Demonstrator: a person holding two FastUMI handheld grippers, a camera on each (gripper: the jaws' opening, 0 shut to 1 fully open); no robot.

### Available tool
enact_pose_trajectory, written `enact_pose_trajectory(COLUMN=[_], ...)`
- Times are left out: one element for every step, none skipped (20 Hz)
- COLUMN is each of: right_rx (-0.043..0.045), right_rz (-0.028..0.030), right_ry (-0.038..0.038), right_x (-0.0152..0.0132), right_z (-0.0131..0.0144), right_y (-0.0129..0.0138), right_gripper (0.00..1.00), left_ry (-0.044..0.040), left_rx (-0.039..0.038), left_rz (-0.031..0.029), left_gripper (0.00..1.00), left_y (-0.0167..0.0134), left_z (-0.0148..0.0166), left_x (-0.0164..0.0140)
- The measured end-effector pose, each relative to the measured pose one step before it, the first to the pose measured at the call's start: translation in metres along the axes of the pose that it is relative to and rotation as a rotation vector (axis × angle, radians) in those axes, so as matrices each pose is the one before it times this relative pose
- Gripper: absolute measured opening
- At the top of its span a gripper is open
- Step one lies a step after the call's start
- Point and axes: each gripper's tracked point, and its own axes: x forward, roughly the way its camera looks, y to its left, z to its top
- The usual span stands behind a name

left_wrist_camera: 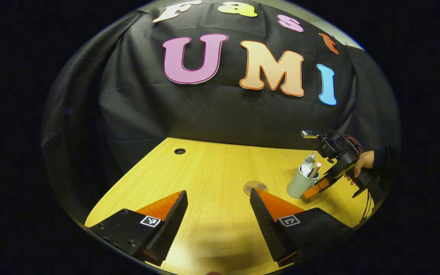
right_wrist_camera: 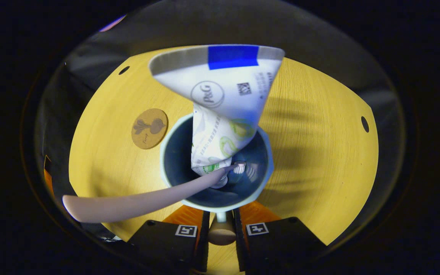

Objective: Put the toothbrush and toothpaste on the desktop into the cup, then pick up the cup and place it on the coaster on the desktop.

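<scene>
two items, the toothpaste and toothbrush, stand inside the cup on the desk. right gripper has its fingers pinched on the cup's near handle. coaster lies just left of the cup. left gripper hovers spread wide, holding nothing.

Booth dim; black cloth wall takes little light, folds barely readable. Table warmly lit, likely from overhead. Left gripper view: soft glare patch on the wood at 6 o'clock, broad blurred shadow just above it. Right gripper view: streaked shadows across the table at 3 o'clock. Toothpaste very close, swollen by the fisheye, its top edge soft. Strong curvature and darkening toward every rim.
</scene>
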Motion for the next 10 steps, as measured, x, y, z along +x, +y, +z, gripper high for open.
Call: enact_pose_trajectory(right_rx=[-0.01052,0.00081,-0.00296,-0.00734,0.00221,0.00009,0.01220,0.01688,0.00906,0.00373], right_rz=[0.00018,0.00418,0.00105,-0.00071,-0.00483,-0.00395,-0.00186,0.00278,0.01189,-0.00362], right_ry=[-0.01407,0.00165,0.02251,-0.00152,0.02592,-0.00610,0.01083,0.02209,0.01109,0.02752], right_x=[-0.00329,0.00269,0.00292,0.00090,0.00210,0.00010,0.00123,-0.00025,0.00096,0.00574], right_z=[0.00466,0.00009,-0.00309,0.00129,-0.00327,0.00418,0.00143,-0.00085,0.00241,-0.00294], right_y=[0.00156,0.00657,0.00360,0.00070,0.00151,0.00053,0.00032,0.00065,0.00181,0.00073], right_gripper=[0.33,0.33,0.26,0.29,0.29,0.29,0.29,0.30,0.31,0.30], left_ry=[-0.00052,0.00046,0.00201,0.00089,-0.00074,-0.00134,-0.00199,0.00250,0.00005,-0.00075], left_rx=[-0.00410,-0.00446,-0.00232,-0.00099,0.00002,-0.00191,-0.00483,-0.00597,-0.00596,-0.00499], left_rz=[-0.00191,-0.00035,-0.00054,0.00054,0.00090,0.00176,0.00069,0.00141,0.00275,0.00315], left_gripper=[0.95,0.95,0.95,0.95,0.95,0.95,0.95,0.95,0.95,0.95], left_y=[0.00122,0.00179,0.00225,0.00208,0.00247,0.00275,0.00254,0.00195,0.00247,0.00243], left_z=[0.00043,0.00019,-0.00101,-0.00004,-0.00020,0.00086,0.00033,-0.00029,-0.00013,0.00002], left_x=[0.00078,0.00087,-0.00004,-0.00079,-0.00029,-0.00028,0.00018,-0.00024,-0.00070,-0.00088])
